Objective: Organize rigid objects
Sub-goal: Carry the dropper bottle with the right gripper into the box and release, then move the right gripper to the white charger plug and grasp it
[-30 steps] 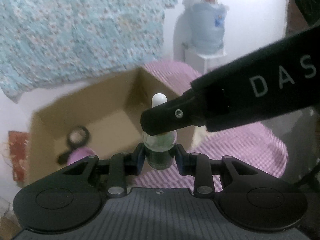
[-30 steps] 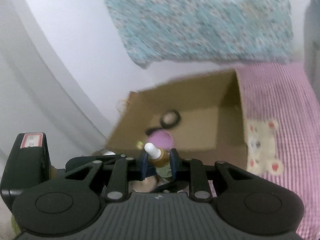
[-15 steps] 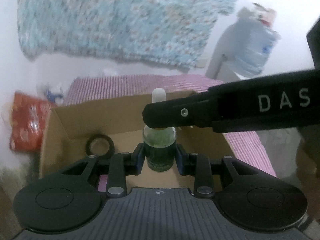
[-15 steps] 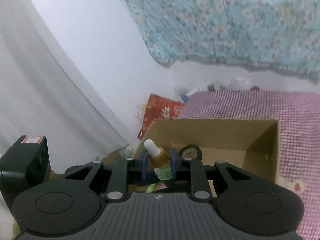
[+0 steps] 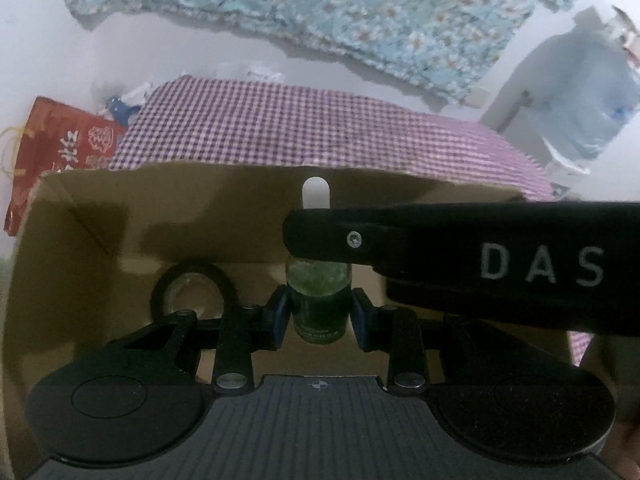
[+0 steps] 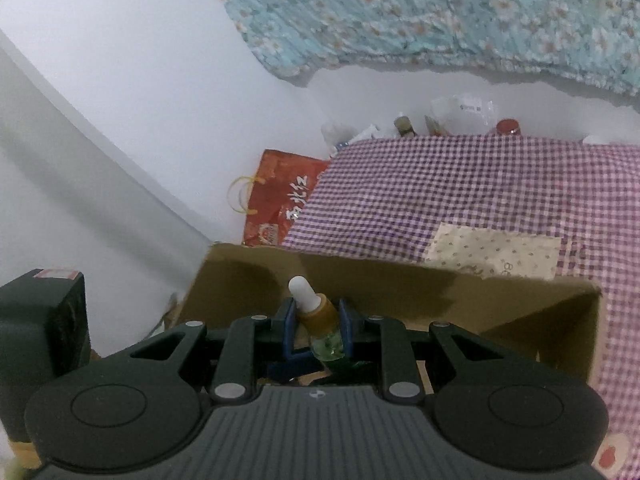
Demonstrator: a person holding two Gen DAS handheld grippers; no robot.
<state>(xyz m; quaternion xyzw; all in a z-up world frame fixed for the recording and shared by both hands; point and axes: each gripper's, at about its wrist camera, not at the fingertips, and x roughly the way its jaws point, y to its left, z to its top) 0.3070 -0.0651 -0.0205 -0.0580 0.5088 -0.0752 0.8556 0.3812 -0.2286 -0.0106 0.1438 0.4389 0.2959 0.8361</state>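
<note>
A white wall hung with a blue floral cloth backed the scene, and a purple checked cloth covered the surface on which an open cardboard box stood; a red bag leaned just beside it. The task's thing, a small green glass dropper bottle with a white rubber bulb, was held upright over the box interior by both tools at once. The left gripper was clamped on its lower body, blue pads touching the glass on either side. The right gripper was clamped higher up, on the amber collar below the bulb, and its finger crossed the left view as a black bar lettered DAS. A black ring-shaped object lay on the box floor, near the bottle. The bottle was judged light and rigid but fragile, its smooth glass liable to slip; the soft bulb would yield, so the cylindrical body or the collar offered the firmer hold.
</note>
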